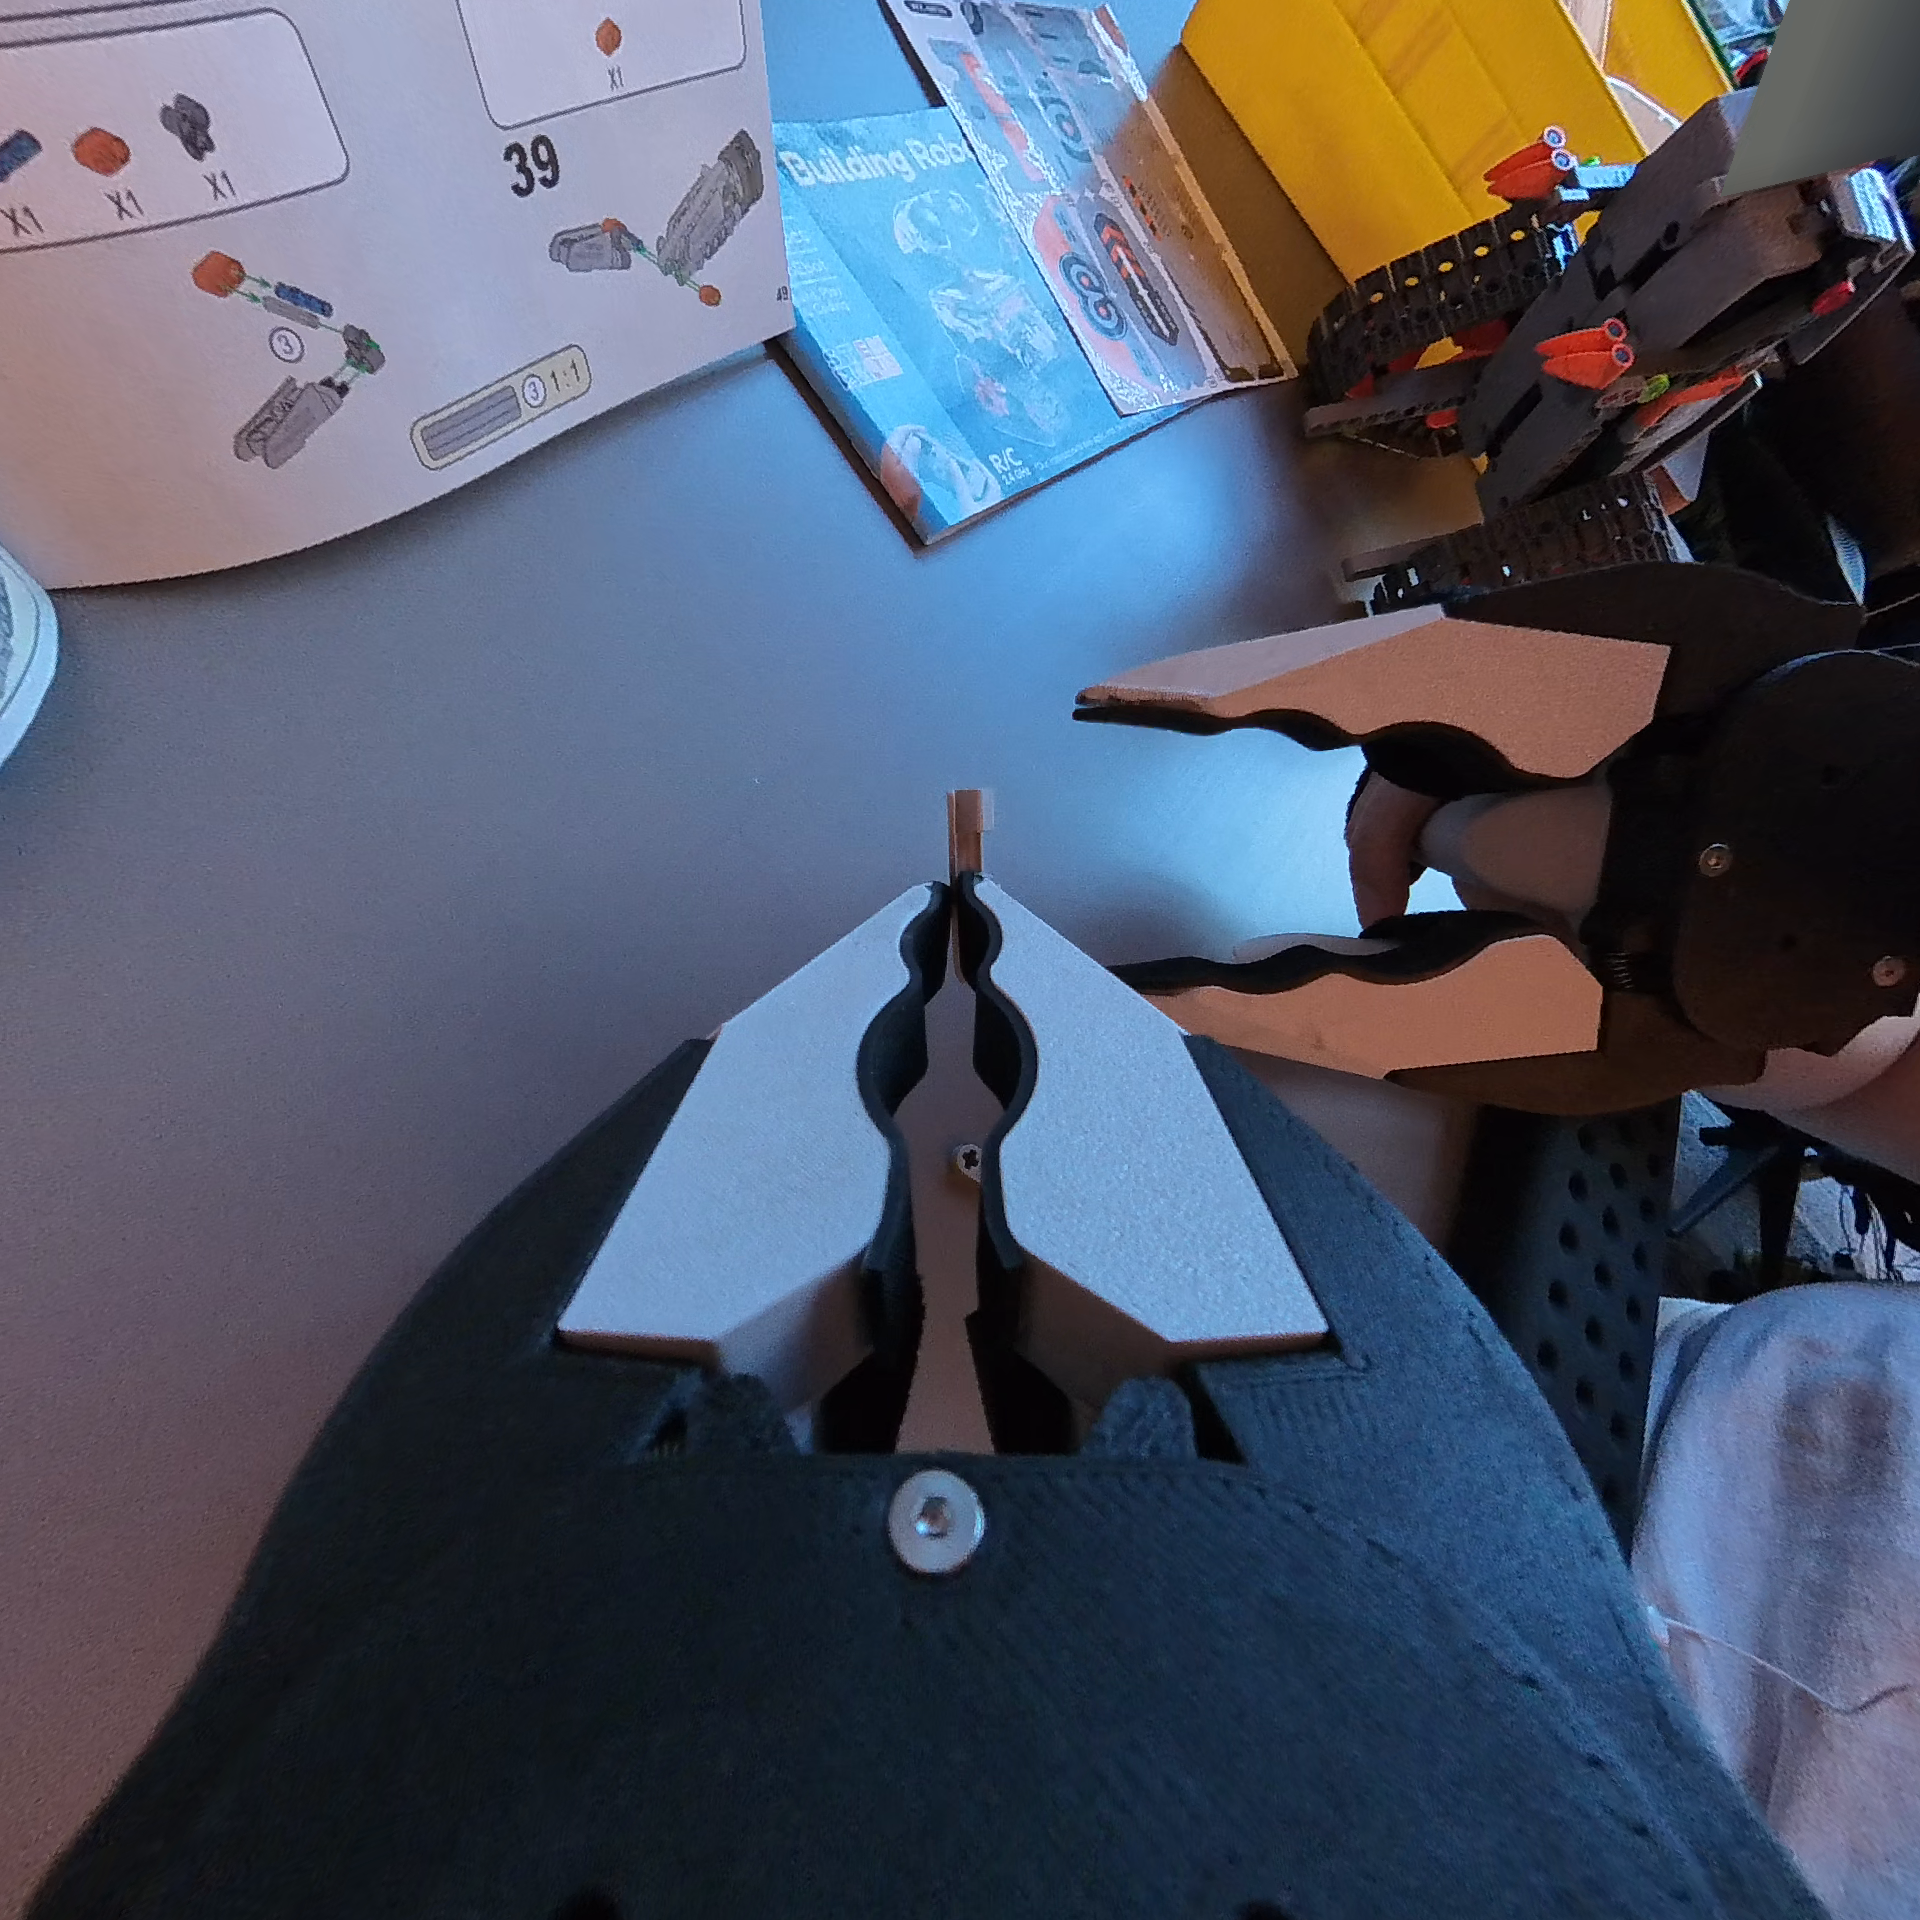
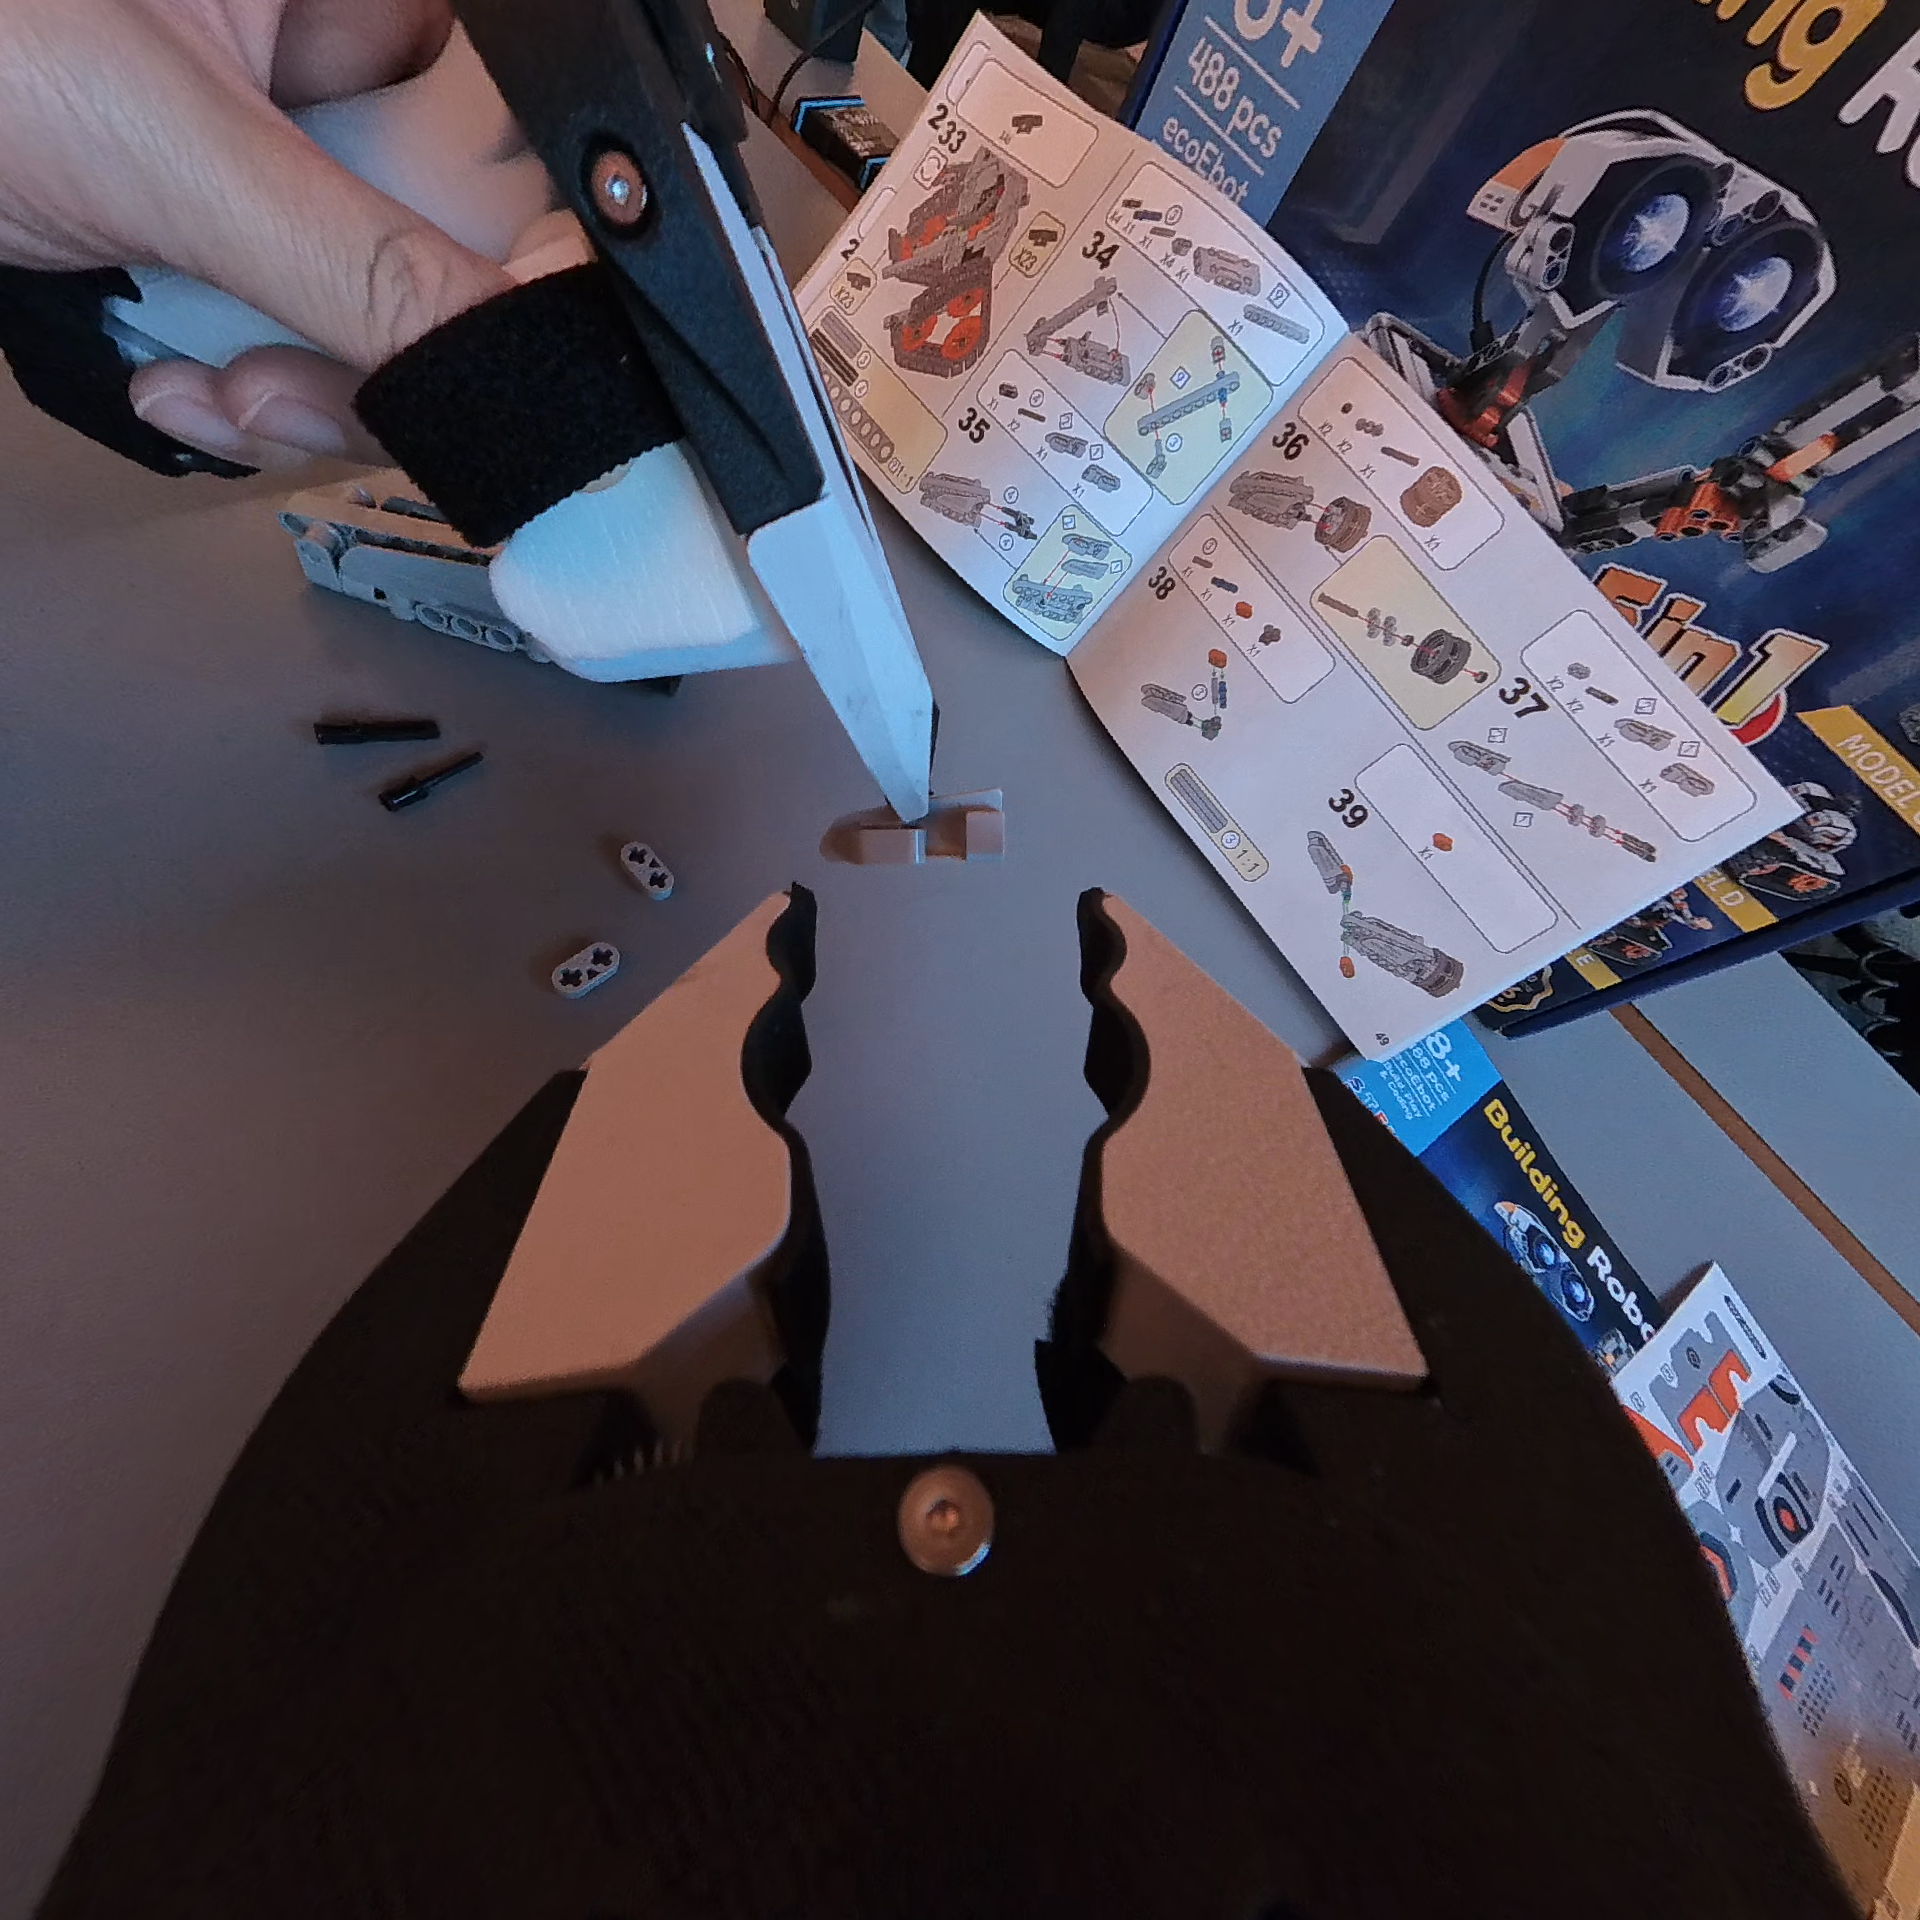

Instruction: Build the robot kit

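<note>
My left gripper (image 1: pixel 954 894) is shut on a small grey building piece (image 1: pixel 966 826) that sticks out past its tips. In the right wrist view the left gripper (image 2: pixel 920 800) comes down from the upper left and pinches the middle of that piece (image 2: pixel 971 826) at or just above the grey table (image 2: pixel 312 1091). My right gripper (image 2: pixel 943 902) is open and empty, its tips a short way in front of the piece. It also shows in the left wrist view (image 1: pixel 1098 834), to the right of the piece.
An open instruction booklet (image 2: pixel 1299 582) and a blue toy box (image 2: pixel 1662 312) lie beyond. Two black pins (image 2: pixel 374 730) and two small grey connectors (image 2: pixel 646 868) lie left. A grey assembly (image 2: pixel 405 577) sits behind the hand. A tracked model (image 1: pixel 1507 343) and a yellow bin (image 1: pixel 1434 114) stand far right. Only a small space, under 4 cm, lies between the two pairs of fingers.
</note>
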{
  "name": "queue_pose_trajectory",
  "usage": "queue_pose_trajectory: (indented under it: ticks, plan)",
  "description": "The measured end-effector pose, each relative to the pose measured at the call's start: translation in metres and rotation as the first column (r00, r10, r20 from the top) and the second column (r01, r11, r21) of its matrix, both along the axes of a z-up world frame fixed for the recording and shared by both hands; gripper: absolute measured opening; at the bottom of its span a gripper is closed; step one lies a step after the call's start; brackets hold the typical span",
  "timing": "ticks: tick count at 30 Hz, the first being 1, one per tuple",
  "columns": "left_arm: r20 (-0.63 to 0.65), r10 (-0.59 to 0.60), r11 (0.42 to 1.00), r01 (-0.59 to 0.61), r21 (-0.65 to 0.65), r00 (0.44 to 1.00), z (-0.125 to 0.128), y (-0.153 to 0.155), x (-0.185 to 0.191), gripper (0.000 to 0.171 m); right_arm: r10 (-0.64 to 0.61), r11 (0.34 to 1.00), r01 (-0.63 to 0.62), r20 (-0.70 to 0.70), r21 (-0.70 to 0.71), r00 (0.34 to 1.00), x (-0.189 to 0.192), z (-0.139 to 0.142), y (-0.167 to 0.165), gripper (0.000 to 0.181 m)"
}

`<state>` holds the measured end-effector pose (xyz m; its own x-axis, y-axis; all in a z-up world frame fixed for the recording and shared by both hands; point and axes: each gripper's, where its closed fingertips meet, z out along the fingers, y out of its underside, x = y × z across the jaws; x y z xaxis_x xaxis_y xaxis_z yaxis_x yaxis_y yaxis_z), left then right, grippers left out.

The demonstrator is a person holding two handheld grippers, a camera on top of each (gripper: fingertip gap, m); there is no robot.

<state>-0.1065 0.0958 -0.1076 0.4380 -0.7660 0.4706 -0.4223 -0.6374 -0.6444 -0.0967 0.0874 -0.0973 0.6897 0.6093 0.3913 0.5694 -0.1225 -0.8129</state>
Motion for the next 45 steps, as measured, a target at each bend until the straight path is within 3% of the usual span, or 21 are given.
queue_pose_trajectory:
  ticks: [24,30,37,45]
  plan:
    - [-0.002,-0.017,1.000,0.017,0.017,1.000,0.005,-0.002,0.000,0.000,0.008,1.000,-0.008,0.016,0.001,1.000,-0.001,-0.002,-0.002,0.050]
    - [-0.035,-0.050,0.997,0.052,0.054,0.998,0.008,-0.003,-0.004,0.000,0.022,1.000,-0.023,-0.007,-0.017,1.000,-0.002,-0.001,-0.003,0.050]
    - [-0.195,-0.107,0.993,0.115,0.033,0.975,0.000,-0.012,-0.030,0.000,0.048,0.998,-0.051,-0.077,-0.034,0.996,0.003,0.008,-0.002,0.051]
    - [-0.207,-0.121,0.992,0.123,-0.006,0.971,-0.004,-0.018,-0.031,0.000,0.068,0.996,-0.071,-0.068,-0.046,0.995,-0.001,0.002,-0.003,0.051]
